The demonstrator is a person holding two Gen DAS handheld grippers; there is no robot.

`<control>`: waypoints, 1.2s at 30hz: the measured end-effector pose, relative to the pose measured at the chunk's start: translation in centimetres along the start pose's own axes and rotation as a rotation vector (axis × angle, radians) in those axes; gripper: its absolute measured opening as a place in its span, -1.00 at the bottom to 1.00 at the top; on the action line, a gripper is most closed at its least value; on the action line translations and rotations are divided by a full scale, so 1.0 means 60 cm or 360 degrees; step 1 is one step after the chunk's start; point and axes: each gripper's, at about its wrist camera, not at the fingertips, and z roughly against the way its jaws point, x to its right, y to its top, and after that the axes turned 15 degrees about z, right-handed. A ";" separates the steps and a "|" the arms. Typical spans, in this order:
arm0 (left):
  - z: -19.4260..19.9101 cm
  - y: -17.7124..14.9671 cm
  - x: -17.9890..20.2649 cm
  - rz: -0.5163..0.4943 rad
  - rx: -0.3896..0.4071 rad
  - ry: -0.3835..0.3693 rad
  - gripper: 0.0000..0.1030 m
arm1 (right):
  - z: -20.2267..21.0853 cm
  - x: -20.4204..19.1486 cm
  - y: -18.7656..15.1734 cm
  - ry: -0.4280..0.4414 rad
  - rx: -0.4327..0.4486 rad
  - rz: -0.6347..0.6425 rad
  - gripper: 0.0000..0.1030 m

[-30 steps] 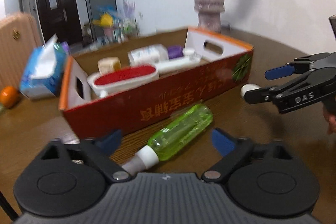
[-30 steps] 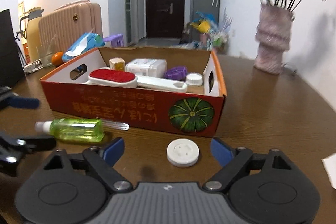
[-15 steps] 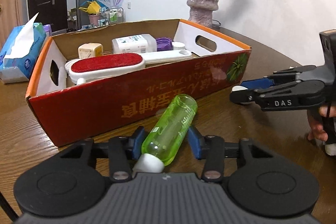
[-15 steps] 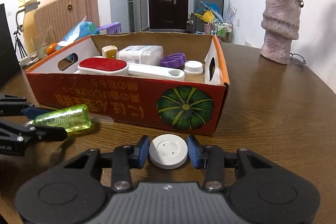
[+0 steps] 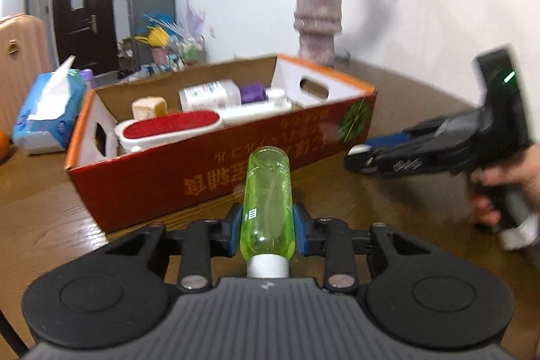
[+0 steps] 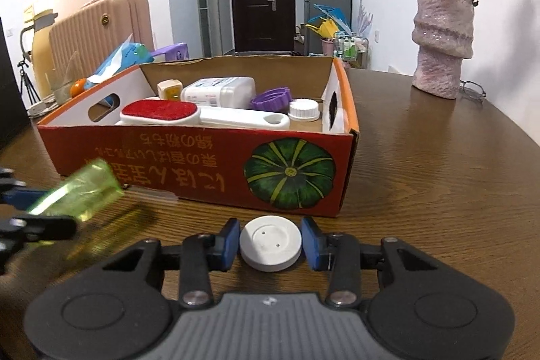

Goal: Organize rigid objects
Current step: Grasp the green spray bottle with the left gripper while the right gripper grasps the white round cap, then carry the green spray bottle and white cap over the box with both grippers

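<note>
Right wrist: lint brush [image 6: 158, 112] in box [image 6: 209, 157]

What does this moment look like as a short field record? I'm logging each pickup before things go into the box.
left gripper: shut on the green bottle, white cap toward the camera
right gripper: shut on the white round disc, which looks to rest on the table
box: red cardboard, open top, on the table behind both items
box contents: red lint brush, white bottle, purple lid, white cap, small cream block
outside box: vase of flowers, tissue pack
</note>
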 end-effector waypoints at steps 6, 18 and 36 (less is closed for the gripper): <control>0.102 -0.021 0.011 0.0207 0.0066 -0.0024 -0.40 | 0.061 -0.029 -0.015 -0.0031 0.0016 -0.0036 -0.25; 0.264 -0.060 0.020 0.0394 0.0196 -0.0004 -0.40 | 0.292 -0.108 -0.064 -0.0072 0.0187 -0.0062 -0.25; 0.433 -0.121 0.036 0.0418 0.0411 0.0032 -0.39 | 0.457 -0.241 -0.068 -0.0040 0.0373 0.0157 -0.25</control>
